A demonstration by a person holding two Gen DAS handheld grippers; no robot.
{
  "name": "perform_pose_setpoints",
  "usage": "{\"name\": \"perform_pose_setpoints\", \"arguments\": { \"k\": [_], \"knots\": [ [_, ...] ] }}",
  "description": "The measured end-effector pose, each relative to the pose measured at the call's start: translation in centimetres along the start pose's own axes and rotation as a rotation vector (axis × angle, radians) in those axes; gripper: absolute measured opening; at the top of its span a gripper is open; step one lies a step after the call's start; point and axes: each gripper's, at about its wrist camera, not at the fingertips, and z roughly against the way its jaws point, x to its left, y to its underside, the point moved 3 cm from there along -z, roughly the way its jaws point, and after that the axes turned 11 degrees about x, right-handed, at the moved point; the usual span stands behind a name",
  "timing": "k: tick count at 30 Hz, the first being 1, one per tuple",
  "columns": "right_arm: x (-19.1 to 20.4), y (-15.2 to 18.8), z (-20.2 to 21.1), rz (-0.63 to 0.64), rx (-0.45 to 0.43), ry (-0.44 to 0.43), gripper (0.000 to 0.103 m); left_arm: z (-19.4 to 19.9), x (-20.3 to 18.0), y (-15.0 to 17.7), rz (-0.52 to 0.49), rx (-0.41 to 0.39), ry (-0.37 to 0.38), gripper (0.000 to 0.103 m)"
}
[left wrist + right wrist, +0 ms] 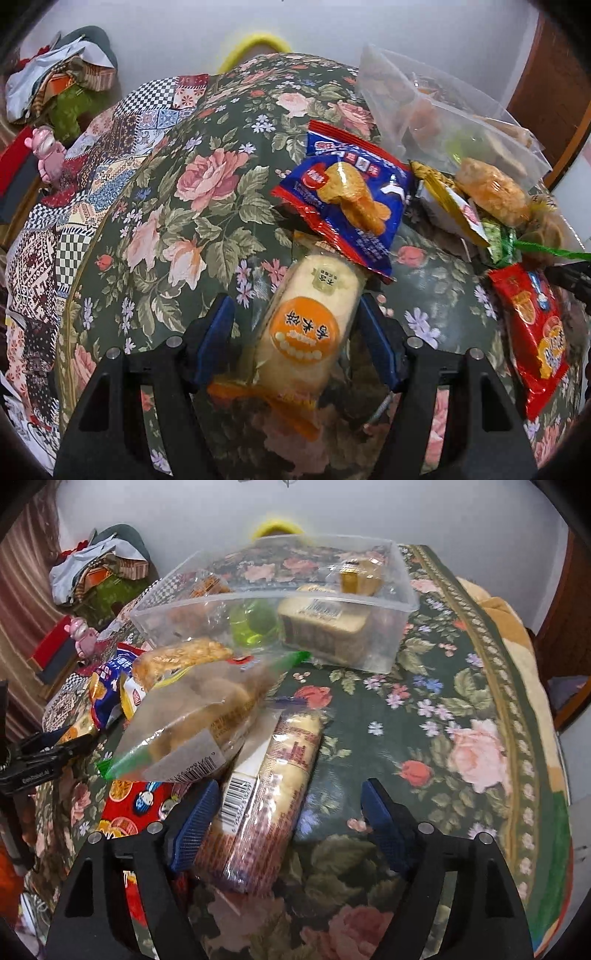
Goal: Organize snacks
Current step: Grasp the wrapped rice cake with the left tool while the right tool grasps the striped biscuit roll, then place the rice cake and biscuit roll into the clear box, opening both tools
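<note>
Snacks in bright wrappers crowd the tabletop [424, 709]: one pale rice cracker pack [306, 328] lies lower centre between the left gripper's [295, 336] spread fingers, and one striped biscuit pack [269, 797] between the right gripper's [291, 819] open fingers; neither is gripped.

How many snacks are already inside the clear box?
At least 4: an orange packet at its left end, a green jelly cup in the middle, a bread pack and a gold-wrapped cake toward the right; others may be hidden.
</note>
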Motion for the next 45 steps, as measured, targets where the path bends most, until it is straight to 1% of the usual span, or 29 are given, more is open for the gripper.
{"name": "perform_pose_setpoints", "arguments": {
  "k": [2,3,4,5,6,7,8,9,10,13,19,21,27,33,41,45],
  "knots": [
    [0.4,0.0,-0.5,0.014,-0.001,0.035,0.077,-0.1,0.3,-0.1,0.007,-0.006,-0.008,0.058],
    [0.6,0.1,-0.6,0.026,-0.005,0.055,0.077,-0.1,0.5,0.0,0.007,-0.009,-0.014,0.055],
    [0.7,0.0,-0.7,0.035,-0.008,0.07,0.077,-0.1,0.7,0.0,0.009,-0.012,-0.021,0.049],
    [0.9,0.1,-0.7,0.046,-0.012,0.084,0.076,-0.1,0.8,0.0,0.011,-0.014,-0.023,0.045],
    [0.9,0.1,-0.6,0.049,-0.017,0.088,0.074,0.0,1.0,0.0,0.012,-0.015,-0.021,0.043],
    [0.9,0.1,-0.6,0.05,-0.02,0.088,0.067,0.0,1.1,0.1,0.014,-0.017,-0.02,0.04],
    [0.9,0.2,-0.4,0.052,-0.024,0.09,0.057,0.2,1.2,0.2,0.017,-0.018,-0.016,0.039],
    [0.8,0.3,-0.2,0.052,-0.026,0.09,0.052,0.3,1.3,0.3,0.021,-0.018,-0.011,0.039],
    [0.8,0.3,-0.1,0.049,-0.027,0.092,0.049,0.4,1.3,0.4,0.025,-0.018,-0.009,0.039],
    [0.2,0.8,0.3,0.038,-0.032,0.085,0.043,0.8,1.0,0.7,0.022,-0.021,-0.01,0.038],
    [-0.9,1.4,1.1,0.014,-0.044,0.084,0.043,2.9,0.0,1.0,0.013,-0.054,0.008,0.038],
    [-1.4,1.9,1.9,0.008,-0.059,0.086,0.042,4.0,-0.4,0.9,0.012,-0.074,0.014,0.038],
    [-2.5,1.9,4.6,-0.02,-0.114,0.088,0.042,7.4,-1.9,0.1,-0.006,-0.141,0.032,0.038],
    [-2.4,0.5,7.0,-0.018,-0.187,0.1,0.042,9.6,-4.0,-1.3,-0.039,-0.185,0.05,0.038],
    [-1.3,-2.9,9.7,0.027,-0.293,0.095,0.042,10.7,-7.2,-4.2,-0.082,-0.224,0.072,0.038],
    [-0.6,-4.5,10.3,0.055,-0.329,0.094,0.042,10.9,-8.5,-6.0,-0.104,-0.244,0.076,0.038]
  ]
}}
